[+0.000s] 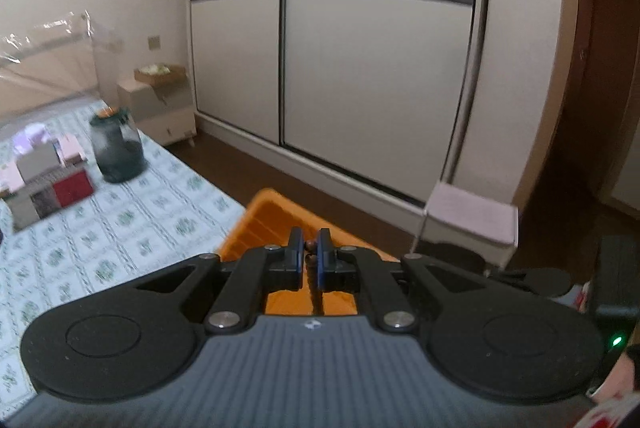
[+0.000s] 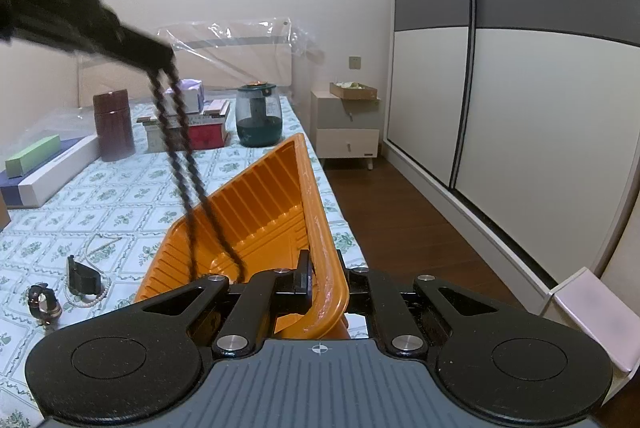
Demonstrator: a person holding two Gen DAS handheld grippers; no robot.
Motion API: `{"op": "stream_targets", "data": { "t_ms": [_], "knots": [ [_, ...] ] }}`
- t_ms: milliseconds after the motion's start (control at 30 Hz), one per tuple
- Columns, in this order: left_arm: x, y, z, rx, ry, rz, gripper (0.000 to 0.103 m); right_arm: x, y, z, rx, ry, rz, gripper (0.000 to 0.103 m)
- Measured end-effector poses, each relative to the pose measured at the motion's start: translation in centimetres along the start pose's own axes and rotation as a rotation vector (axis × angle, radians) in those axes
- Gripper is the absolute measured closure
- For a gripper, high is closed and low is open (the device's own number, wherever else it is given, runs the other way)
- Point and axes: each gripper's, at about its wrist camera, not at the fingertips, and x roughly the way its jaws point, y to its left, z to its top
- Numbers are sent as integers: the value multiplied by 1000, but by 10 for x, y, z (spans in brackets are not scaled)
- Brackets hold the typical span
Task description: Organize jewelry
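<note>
1. Dark beads of a necklace (image 2: 188, 164) are hanging in a doubled strand from the left hand-held gripper (image 1: 309, 248), its lower end reaching into the tray (image 2: 256, 212).
2. Seen from the left wrist, that gripper's jaws are standing nearly together, clenched on the necklace, with a bead showing between the tips and the strand dropping away below them.
3. In the right wrist view the left hand-held gripper is appearing as a blurred black shape at upper left, above the surface (image 2: 120, 188).
4. Orange and ribbed, the tray is sitting tilted, one corner lifted, at the surface's edge near the floor (image 2: 400, 196).
5. The right hand-held gripper (image 2: 320, 276) is clamping the tray's near rim; one finger is lying inside the rim, the other is hidden behind it.
6. More jewelry is lying on the patterned cloth to the left of the tray: a pearl strand (image 2: 94, 292), a black clip (image 2: 82, 278) resting on it, and a watch (image 2: 44, 302) just beside them.
7. Farther back, a dark glass jar (image 2: 258, 120), a brown canister (image 2: 114, 126), a stack of boxes (image 2: 192, 124) and a flat white box (image 2: 48, 172) are standing on the surface.
8. Beyond the surface, a small cabinet (image 2: 348, 132) is sitting against the wall, next to a wardrobe (image 2: 520, 88) with sliding doors.
</note>
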Motion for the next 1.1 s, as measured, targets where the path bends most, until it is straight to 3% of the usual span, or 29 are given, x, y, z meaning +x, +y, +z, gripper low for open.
{"op": "stream_targets", "data": {
  "t_ms": [200, 367, 433, 467, 767, 1100],
  "knots": [
    [28, 4, -16, -31, 72, -22, 98, 0, 1, 0, 2, 1, 0, 96],
    [33, 13, -21, -64, 87, -20, 97, 1, 1, -1, 3, 3, -1, 96],
    [30, 17, -20, -83, 84, -13, 82, 1, 1, -1, 3, 4, -2, 96],
    [27, 20, -20, -85, 76, -3, 81, 1, 1, -1, 5, 5, -3, 96],
    [-20, 70, -41, -195, 19, 191, 81, 1, 3, -1, 3, 5, -5, 96],
    [-87, 121, -97, -330, -3, 456, 74, 2, 3, -1, -4, 6, -8, 96]
  ]
}}
